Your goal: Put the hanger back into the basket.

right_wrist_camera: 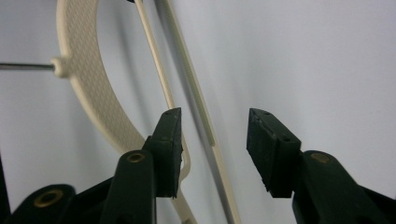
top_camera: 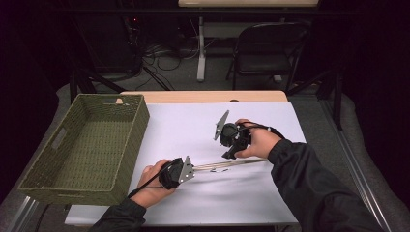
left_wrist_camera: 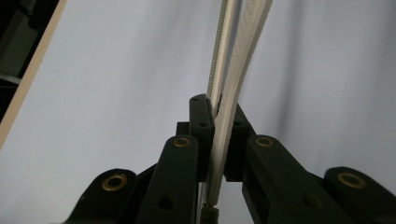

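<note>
So the biggest thing on the white table was the green woven basket, sitting along the left edge, nothing visible inside it. Out in the middle of the table lay a long cream-coloured strap thing, thin and flat with a textured face, stretched left to right between the two hands. Honestly couldn't tell what it was exactly; in the right gripper view it curved into a loop with a thin dark rod poking off a little knob at the side.

The left gripper was clamped hard on the strap's left end. In the left gripper view the strap ran straight up between the two pads, pinched tight.

The right gripper was up by the strap's other end, jaws spread wide apart with nothing pressed between them. In its own view the right gripper had the strap's thin strips passing behind the left pad and through the gap, not squeezed.
</note>
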{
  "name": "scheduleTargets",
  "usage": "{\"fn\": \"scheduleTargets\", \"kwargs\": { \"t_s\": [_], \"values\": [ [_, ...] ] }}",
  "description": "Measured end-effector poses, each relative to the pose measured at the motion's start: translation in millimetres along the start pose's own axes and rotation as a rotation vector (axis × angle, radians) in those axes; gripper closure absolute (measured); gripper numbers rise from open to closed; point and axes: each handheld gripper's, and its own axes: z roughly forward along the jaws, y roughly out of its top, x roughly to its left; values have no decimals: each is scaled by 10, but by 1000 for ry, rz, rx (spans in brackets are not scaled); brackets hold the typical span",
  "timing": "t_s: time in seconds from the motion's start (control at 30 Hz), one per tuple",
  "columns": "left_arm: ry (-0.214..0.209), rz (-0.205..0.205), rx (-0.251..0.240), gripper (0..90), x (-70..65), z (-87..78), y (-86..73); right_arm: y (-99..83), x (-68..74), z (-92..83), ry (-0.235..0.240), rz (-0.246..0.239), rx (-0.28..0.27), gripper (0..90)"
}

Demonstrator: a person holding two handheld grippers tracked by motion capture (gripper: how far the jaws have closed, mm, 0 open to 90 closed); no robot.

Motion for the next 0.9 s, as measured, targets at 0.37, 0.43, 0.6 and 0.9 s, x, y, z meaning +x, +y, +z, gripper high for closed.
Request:
{"fn": "scheduleTargets", "kwargs": {
  "t_s": [0.37, 0.43, 0.6, 0.9],
  "values": [
    [73, -38, 28, 871, 91, -37, -13, -339, -131, -309, -106, 66, -1, 496],
    [89, -49, 39, 871, 113, -47, 14, -405, -148, -333, -120, 81, -11, 489],
    [106, -72, 55, 872, 147, -54, 42, -513, -163, -337, -133, 119, -14, 474],
    [128, -140, 68, 872, 230, -69, 21, -677, -152, -244, -144, 154, -8, 471]
  ]
}}
